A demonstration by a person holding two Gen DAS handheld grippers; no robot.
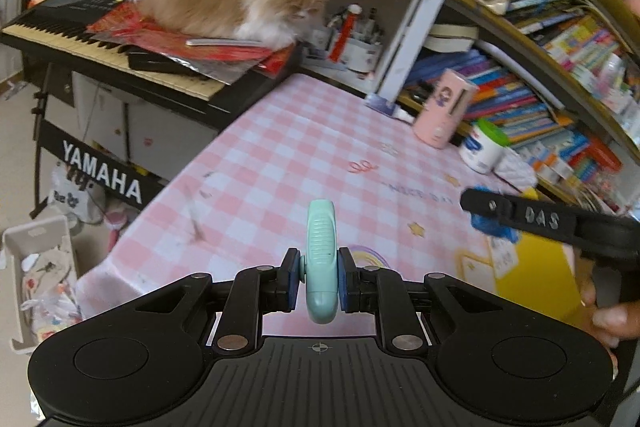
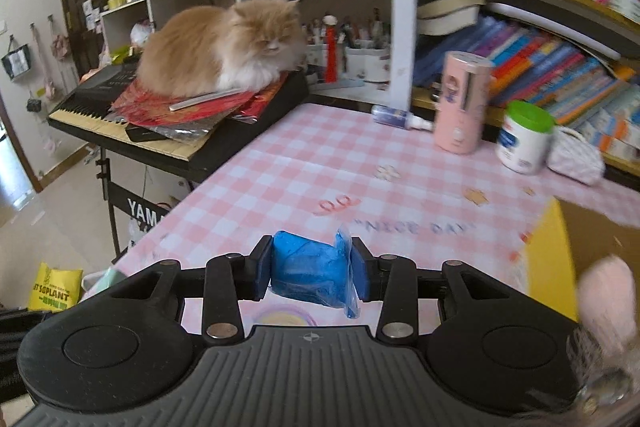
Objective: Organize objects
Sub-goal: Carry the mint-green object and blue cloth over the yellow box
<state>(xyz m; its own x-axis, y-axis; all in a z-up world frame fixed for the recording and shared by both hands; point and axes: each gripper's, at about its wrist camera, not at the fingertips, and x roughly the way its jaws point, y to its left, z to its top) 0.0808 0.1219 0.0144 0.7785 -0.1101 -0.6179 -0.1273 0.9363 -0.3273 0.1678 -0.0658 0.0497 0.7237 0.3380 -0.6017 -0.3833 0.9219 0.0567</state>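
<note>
Left tool (image 1: pixel 319 279): pinching a mint-green clip-like gadget (image 1: pixel 321 259), held upright above the pink checked surface (image 1: pixel 280 155).
Right tool (image 2: pixel 312 267): clamped on a blue plastic-wrapped packet (image 2: pixel 308 273), lifted over the surface beside a yellow box (image 2: pixel 550 259).
Back edge: pink canister (image 2: pixel 462 103) and green-lidded white jar (image 2: pixel 524 137) standing near each other before the bookshelf (image 2: pixel 560 67).
Keyboard (image 2: pixel 120 115): orange cat (image 2: pixel 224 47) lying on red papers there.
</note>
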